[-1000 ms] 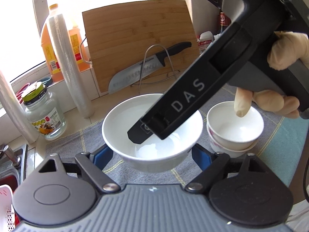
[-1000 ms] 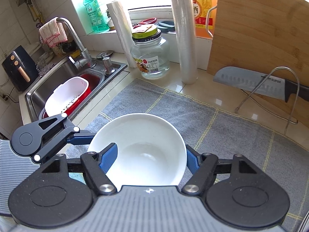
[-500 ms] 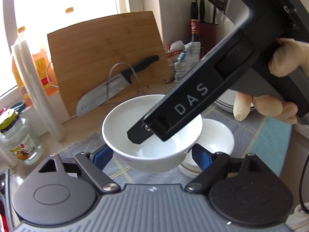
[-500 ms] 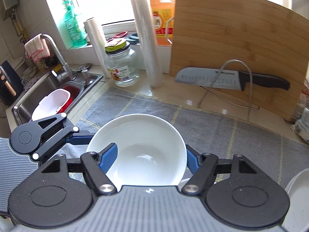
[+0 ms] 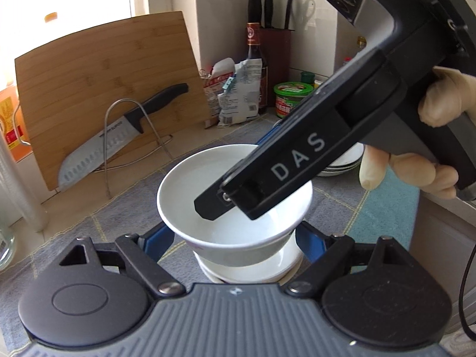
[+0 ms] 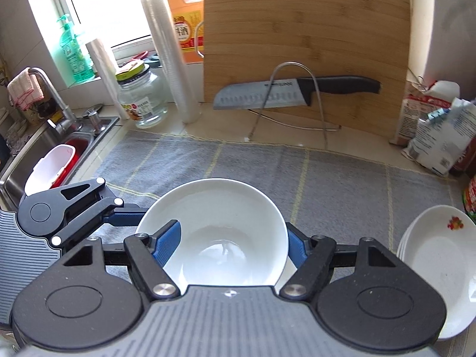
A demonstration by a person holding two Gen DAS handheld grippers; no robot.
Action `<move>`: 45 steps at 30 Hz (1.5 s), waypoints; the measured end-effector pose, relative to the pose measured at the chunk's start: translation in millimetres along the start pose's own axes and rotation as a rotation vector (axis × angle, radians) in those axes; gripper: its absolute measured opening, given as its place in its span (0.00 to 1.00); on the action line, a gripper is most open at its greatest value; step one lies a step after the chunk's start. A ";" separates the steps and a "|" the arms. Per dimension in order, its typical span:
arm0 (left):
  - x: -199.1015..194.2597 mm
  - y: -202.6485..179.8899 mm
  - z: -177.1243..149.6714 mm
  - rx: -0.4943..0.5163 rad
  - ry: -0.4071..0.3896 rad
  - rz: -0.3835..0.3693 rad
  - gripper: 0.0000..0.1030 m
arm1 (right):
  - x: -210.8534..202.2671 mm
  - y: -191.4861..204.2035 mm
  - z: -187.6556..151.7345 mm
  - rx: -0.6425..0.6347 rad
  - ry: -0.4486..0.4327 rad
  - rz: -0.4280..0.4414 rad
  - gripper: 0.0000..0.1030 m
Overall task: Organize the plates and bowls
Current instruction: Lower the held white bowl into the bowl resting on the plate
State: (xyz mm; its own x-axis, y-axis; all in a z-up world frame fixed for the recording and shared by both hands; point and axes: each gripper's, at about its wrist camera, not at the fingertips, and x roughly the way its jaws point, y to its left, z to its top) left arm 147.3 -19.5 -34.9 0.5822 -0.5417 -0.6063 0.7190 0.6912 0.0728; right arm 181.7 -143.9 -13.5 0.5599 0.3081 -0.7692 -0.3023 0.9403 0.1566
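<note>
Two hand-held grippers, black and grey with blue finger pads

The left gripper [image 5: 235,238] has a ribbed grey body, two round black discs beside it, black link arms with silver screws, and blue pads on its fingers [image 5: 159,239]. The right gripper [image 6: 232,244] has the same build: ribbed grey body with a small white mark at its front edge, black discs with a raised ring, triangular cut-outs in the arms, silver screws, blue ribbed pads. From the left camera its black side bar reads "DAS" in white letters. The hand [image 5: 428,136] on its grey handle wears a pale glove. A thin black cable hangs just right of it.
</note>
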 end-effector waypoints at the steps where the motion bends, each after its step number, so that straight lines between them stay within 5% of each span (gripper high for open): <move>1: 1.6 -1.7 0.0 0.001 0.003 -0.006 0.85 | -0.7 -2.1 -1.7 0.004 -0.001 -0.003 0.76; 45: 28.8 7.0 -5.2 -0.072 0.097 -0.092 0.87 | 21.1 -24.7 -20.7 0.064 0.026 0.018 0.76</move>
State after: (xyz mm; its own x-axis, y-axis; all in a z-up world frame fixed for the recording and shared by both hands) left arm 167.1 -27.8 -56.0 0.4730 -0.5584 -0.6815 0.7367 0.6749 -0.0417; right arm 185.0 -163.6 -46.4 0.5346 0.3219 -0.7814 -0.2614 0.9423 0.2094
